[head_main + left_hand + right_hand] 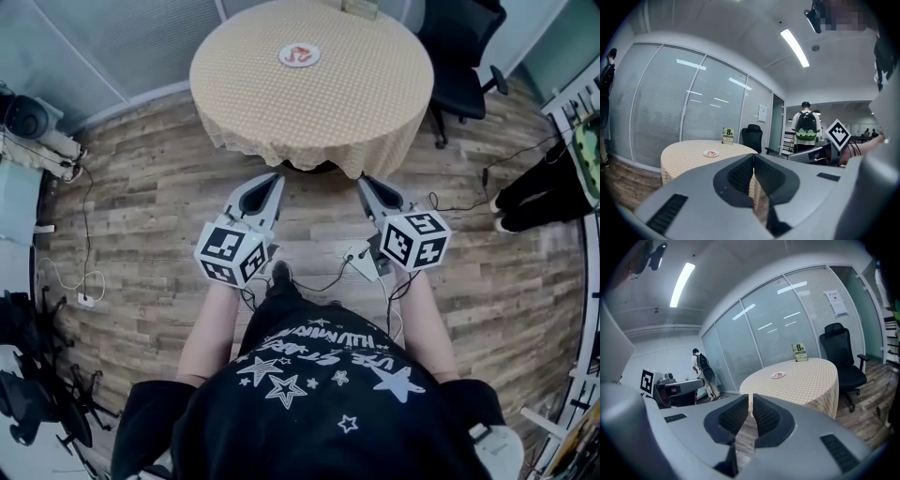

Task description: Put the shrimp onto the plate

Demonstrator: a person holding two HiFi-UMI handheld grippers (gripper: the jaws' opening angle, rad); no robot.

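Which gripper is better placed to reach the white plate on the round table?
Left, slightly. Both grippers are shut, empty and short of the round yellow-checked table, but the left gripper lies closer in line with the small white plate than the right gripper.

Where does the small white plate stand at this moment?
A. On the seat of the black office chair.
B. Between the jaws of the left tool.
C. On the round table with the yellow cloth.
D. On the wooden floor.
C: the plate lies on the round table, well ahead of the left tool and the right tool, both shut on nothing.
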